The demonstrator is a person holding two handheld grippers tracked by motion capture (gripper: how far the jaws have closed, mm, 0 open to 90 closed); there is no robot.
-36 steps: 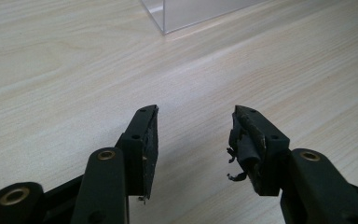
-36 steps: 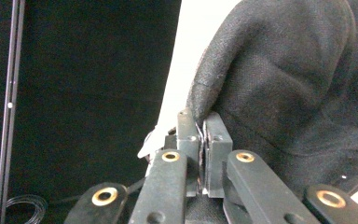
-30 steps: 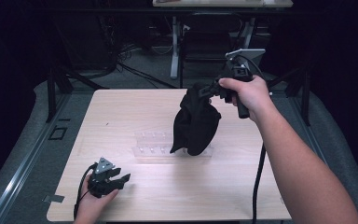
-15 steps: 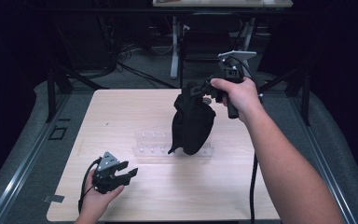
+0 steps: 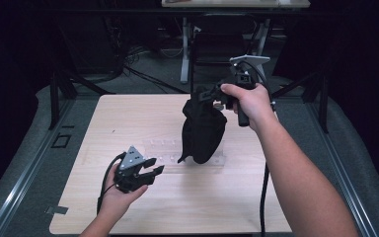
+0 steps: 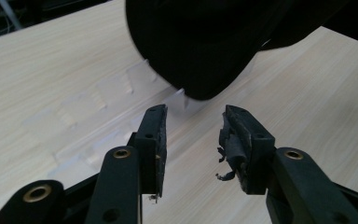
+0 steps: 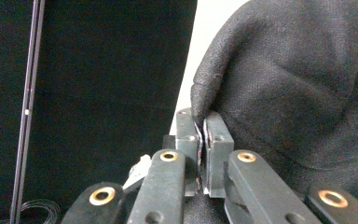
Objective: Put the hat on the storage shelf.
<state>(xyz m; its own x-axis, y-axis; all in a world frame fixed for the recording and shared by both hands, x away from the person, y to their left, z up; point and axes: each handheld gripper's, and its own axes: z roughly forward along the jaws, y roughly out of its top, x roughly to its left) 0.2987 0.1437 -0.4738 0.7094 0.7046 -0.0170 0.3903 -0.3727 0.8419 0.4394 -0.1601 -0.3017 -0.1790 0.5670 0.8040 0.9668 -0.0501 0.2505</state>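
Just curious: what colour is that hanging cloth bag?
Plain black cloth bag; its weave shows best in the right gripper view.

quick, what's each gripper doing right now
Left gripper: open, holding nothing.
Right gripper: shut on the black cloth, lifted above the table.

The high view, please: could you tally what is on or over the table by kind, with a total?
Black cloth bag, held up by the right gripper: 1
Clear plastic tray on the table: 1
Handheld grippers, with the left gripper open: 2
Total: 4
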